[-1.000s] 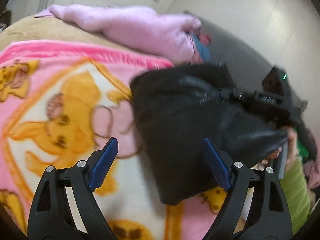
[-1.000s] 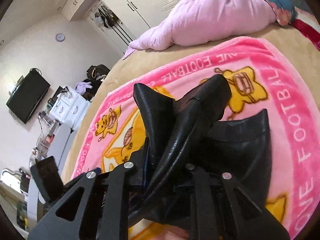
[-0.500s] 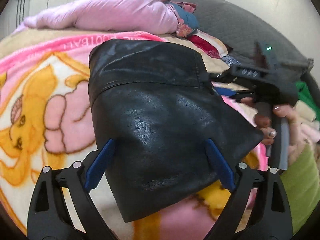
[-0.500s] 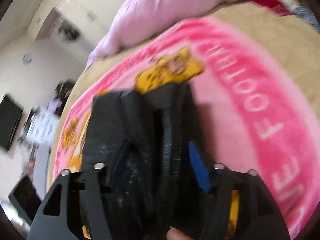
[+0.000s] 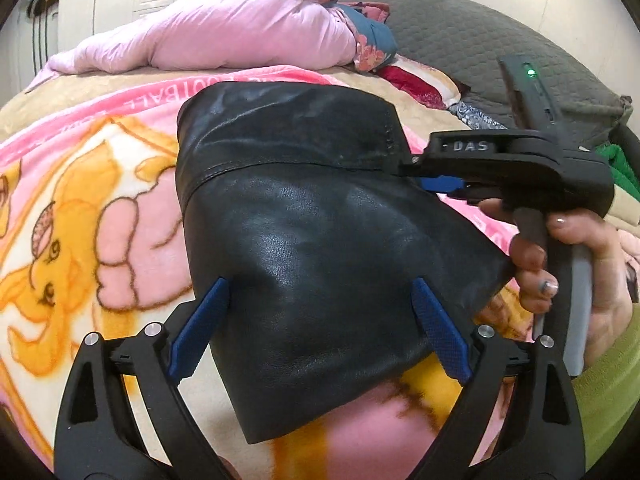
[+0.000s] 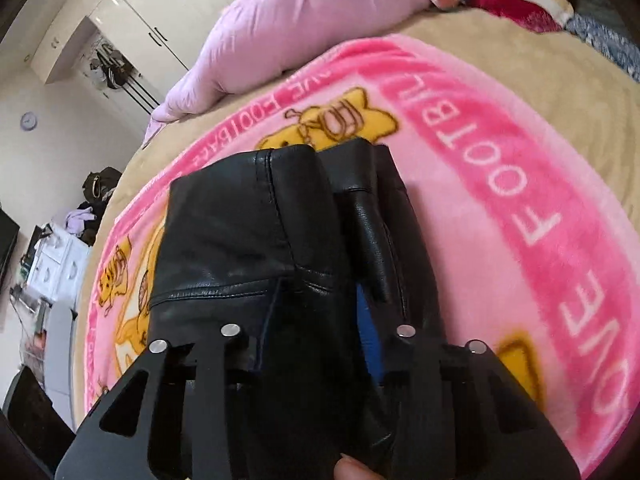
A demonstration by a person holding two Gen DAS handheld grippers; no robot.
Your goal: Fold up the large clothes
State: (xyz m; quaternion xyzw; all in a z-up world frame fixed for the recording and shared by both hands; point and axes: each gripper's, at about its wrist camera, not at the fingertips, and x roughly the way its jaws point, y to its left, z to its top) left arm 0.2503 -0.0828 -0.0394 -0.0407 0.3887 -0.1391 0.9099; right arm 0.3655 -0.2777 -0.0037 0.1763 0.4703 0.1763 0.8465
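The right gripper (image 6: pixel 320 320), seen side-on from the left wrist view (image 5: pixel 436 181), is closing its jaws over the right edge of the folded black leather garment (image 5: pixel 304 248); a fold of the leather sits between the blue pads, though whether they already press it I cannot tell. The left gripper (image 5: pixel 318 316) is spread wide, its blue pads (image 5: pixel 198 320) straddling the near end of the garment without touching it. The garment lies straight ahead of the left gripper on the pink cartoon-print fleece blanket (image 5: pixel 80 208), long axis running away toward the lilac quilt (image 5: pixel 240 28). The right gripper is the nearer to a hold, so the coming move likely turns on it. Readable: "DAS" on the right gripper's body (image 5: pixel 466 146); "FOOTBALL" along the blanket's border (image 6: pixel 500 152).
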